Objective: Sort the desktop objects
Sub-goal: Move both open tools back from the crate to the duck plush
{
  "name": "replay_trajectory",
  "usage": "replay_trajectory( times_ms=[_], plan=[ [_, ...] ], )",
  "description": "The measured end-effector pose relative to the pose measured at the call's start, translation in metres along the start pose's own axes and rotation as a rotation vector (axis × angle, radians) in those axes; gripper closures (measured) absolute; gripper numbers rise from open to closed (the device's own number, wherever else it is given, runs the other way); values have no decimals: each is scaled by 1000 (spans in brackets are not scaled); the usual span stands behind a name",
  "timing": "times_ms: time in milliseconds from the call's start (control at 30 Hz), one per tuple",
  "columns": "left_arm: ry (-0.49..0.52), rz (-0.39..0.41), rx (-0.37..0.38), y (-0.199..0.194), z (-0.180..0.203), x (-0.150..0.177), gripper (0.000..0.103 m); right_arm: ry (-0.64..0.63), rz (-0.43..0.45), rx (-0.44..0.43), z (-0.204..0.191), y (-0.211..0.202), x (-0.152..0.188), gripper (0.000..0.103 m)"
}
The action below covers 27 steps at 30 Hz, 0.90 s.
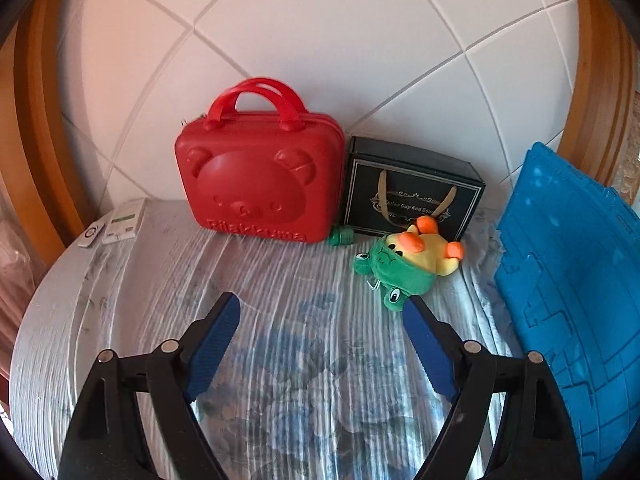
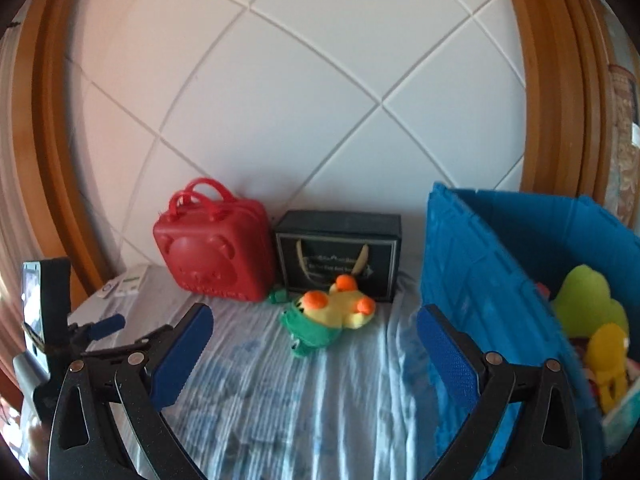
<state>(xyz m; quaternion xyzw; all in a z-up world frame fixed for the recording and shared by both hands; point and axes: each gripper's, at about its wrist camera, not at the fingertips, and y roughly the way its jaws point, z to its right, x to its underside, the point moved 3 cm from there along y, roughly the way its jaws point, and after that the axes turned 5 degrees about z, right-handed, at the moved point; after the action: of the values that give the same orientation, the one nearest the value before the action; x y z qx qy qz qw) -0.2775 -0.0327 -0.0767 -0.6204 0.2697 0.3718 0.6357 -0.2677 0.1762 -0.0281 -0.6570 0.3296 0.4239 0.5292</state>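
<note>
A yellow duck plush in a green frog hood (image 1: 408, 264) (image 2: 328, 316) lies on the pale striped cloth (image 1: 280, 280), in front of a black gift box (image 1: 408, 196) (image 2: 340, 252). A red bear-face case (image 1: 260, 184) (image 2: 216, 248) stands upright to the left of the box. My left gripper (image 1: 322, 304) is open and holds nothing; the plush lies just beyond its right fingertip. My right gripper (image 2: 316, 314) is also open and holds nothing, with the plush just beyond its tips. The left gripper's fingers (image 2: 108, 325) show at the left of the right wrist view.
A blue plastic crate (image 1: 572, 280) (image 2: 480, 264) stands at the right, with a green plush (image 2: 588, 300) and a yellow toy (image 2: 608, 360) inside. A small green object (image 1: 340, 236) lies by the case. A remote and a white device (image 1: 120, 222) lie at the far left. A tiled wall closes the back.
</note>
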Motion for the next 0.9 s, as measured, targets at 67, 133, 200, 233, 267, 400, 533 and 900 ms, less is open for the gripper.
replay_trajectory(
  times_ms=[67,133,200,233,267,400,533,900],
  plan=[
    [-3,-52,-7,34,2,4,20,26,-53,-12,3,39,15,0],
    [9,-94,0,67,8,9,20,56,-101,-10,11,71,31,0],
    [39,-134,27,101,22,15,20,93,-147,5,23,105,47,0],
    [57,-147,48,116,31,18,20,108,-164,7,28,116,53,0],
    [81,-159,71,132,42,22,20,122,-182,13,34,129,60,0],
    [168,-234,153,186,83,43,20,158,-256,44,60,176,86,0],
    [239,-286,177,231,106,65,35,175,-277,51,75,200,98,0],
    [291,-278,64,229,49,69,102,214,-354,41,81,217,126,0]
  ],
)
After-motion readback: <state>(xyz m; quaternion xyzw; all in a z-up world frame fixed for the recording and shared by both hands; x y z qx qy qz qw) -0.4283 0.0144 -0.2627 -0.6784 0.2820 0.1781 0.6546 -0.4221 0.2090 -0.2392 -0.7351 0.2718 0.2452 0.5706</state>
